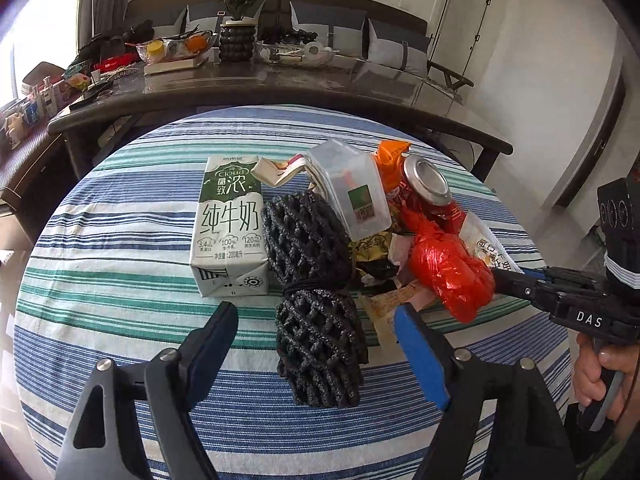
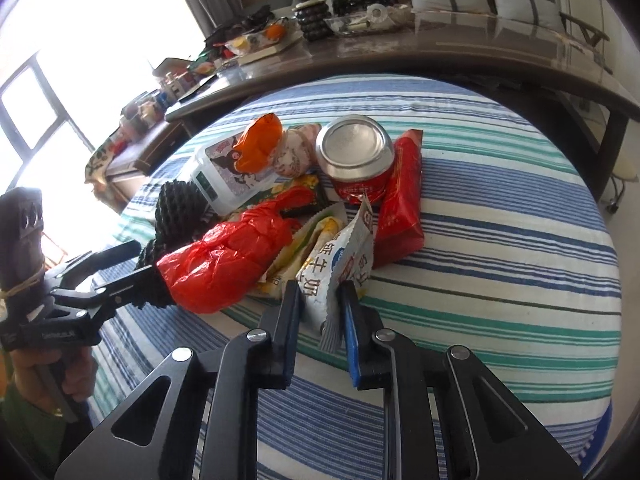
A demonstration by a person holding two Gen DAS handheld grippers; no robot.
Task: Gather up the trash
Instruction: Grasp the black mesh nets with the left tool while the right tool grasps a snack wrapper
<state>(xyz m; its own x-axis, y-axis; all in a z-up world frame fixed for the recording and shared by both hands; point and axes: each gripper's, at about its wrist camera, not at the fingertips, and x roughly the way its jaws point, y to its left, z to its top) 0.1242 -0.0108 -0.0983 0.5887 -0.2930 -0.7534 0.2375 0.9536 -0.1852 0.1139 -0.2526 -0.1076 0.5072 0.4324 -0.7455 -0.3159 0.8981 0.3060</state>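
Spreading across most of both views, a blue, green and white striped tablecloth (image 1: 120, 300) is covering the round table where the trash is lying in a heap. Behind it a long dark table (image 1: 280, 84) is carrying a potted plant (image 1: 236, 8) and glass bowls of odds and ends.

At the middle of the cloth the pile is sitting: a green and white milk carton (image 1: 230, 224) lying on its side at the left edge, a black foam fruit net (image 1: 316, 300) touching its right flank, a clear plastic box (image 1: 352, 190) leaning above the net, a red can (image 2: 358, 160) tipped on its side, a red packet (image 2: 402, 196) just beside the can, and a knotted red plastic bag (image 1: 450, 268) resting against the wrappers.

The left gripper (image 1: 316, 320) is hovering with its fingers spread wide on either side of the lower half of the foam net, not touching it. The right gripper (image 2: 320, 300) is reaching into the pile's near edge; its fingers are standing narrowly apart on either side of a white and blue crinkled wrapper (image 2: 340, 264), and I cannot tell whether the pads are pressing on it.
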